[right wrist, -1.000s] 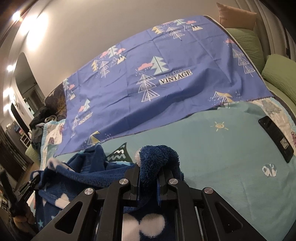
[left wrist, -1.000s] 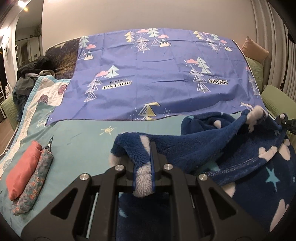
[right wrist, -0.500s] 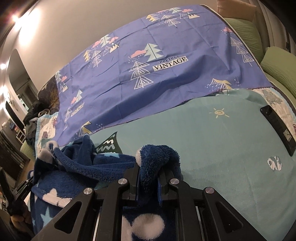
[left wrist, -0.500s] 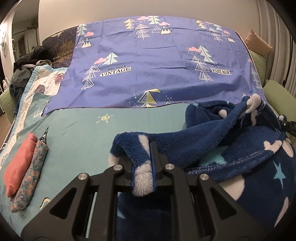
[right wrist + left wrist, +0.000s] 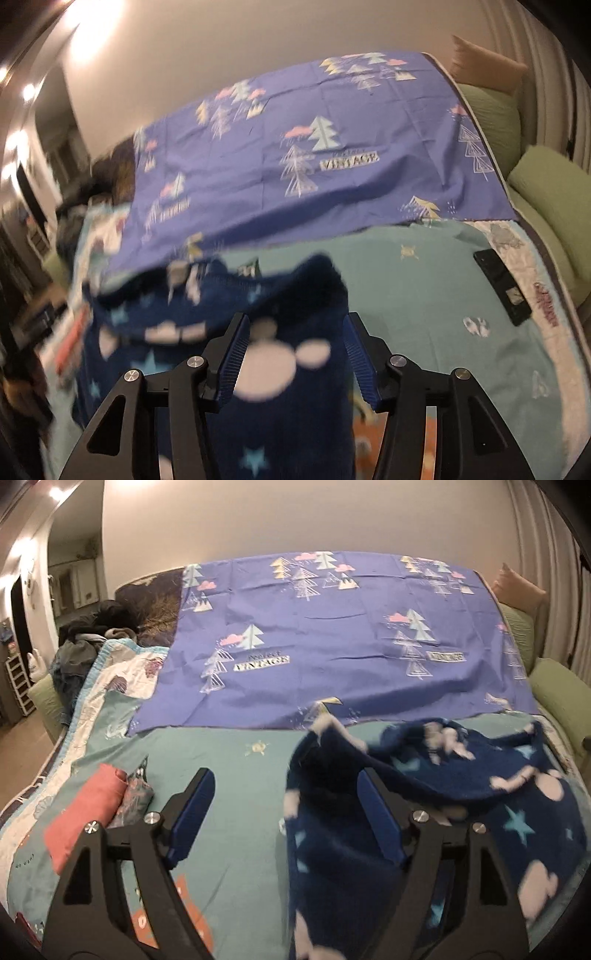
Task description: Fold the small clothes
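A dark blue fleece garment (image 5: 461,812) with white clouds and light blue stars lies on the teal bed sheet (image 5: 236,775). My left gripper (image 5: 284,812) is open; the garment's left edge lies between its fingers, against the right finger. In the right wrist view the same fleece garment (image 5: 288,369) lies below and between the fingers of my right gripper (image 5: 295,350), which is open. Both views are blurred by motion.
A purple sheet (image 5: 332,646) with tree prints covers the far half of the bed. Two folded pieces, coral (image 5: 81,816) and floral (image 5: 135,797), lie at the left. A black phone (image 5: 502,284) lies on the right. Green cushions (image 5: 554,192) line the right side.
Both grippers were shut on the fleece garment's corners; now both have opened and let go. The garment has dropped onto the bed, and both cameras have pulled back and up.
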`<state>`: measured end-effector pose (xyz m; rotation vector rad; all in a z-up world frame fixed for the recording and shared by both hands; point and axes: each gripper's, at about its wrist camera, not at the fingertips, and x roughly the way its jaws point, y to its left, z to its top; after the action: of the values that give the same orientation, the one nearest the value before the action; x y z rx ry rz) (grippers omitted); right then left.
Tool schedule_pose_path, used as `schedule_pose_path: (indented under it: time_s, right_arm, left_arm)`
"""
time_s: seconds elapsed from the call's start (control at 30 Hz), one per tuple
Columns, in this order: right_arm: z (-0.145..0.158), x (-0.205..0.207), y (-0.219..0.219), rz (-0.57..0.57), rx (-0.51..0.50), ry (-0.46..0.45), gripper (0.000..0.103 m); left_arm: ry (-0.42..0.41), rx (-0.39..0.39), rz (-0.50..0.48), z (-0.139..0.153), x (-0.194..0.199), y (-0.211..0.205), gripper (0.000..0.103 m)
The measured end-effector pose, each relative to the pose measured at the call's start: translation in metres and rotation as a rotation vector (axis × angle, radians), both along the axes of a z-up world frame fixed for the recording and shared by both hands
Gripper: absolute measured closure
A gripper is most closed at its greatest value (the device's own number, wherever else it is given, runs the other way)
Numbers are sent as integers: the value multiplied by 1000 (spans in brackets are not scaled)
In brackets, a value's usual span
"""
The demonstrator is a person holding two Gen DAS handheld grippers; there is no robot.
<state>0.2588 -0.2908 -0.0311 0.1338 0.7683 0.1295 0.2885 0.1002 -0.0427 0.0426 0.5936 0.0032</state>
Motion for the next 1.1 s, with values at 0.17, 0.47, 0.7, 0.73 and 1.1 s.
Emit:
schedule_pose_path:
  time_s: [0.17, 0.47, 0.7, 0.73, 1.1]
  right_arm:
    - [-20, -8, 26, 59, -40, 67, 49]
    - [-53, 52, 60, 94, -74, 153, 57]
    - [-51, 112, 39, -17, 26, 84, 60]
    - [-52, 119, 32, -55, 39, 67, 60]
    - [-82, 127, 0, -165, 119, 132, 61]
  left_arm:
    - [51, 12, -142, -4, -24, -21, 24]
    - [230, 67, -308, -39, 16, -80, 67]
    - [271, 0, -208, -48, 91, -75, 72]
    - [262, 14, -169, -52, 98, -71, 71]
    - [268, -49, -21, -84, 107, -35, 69]
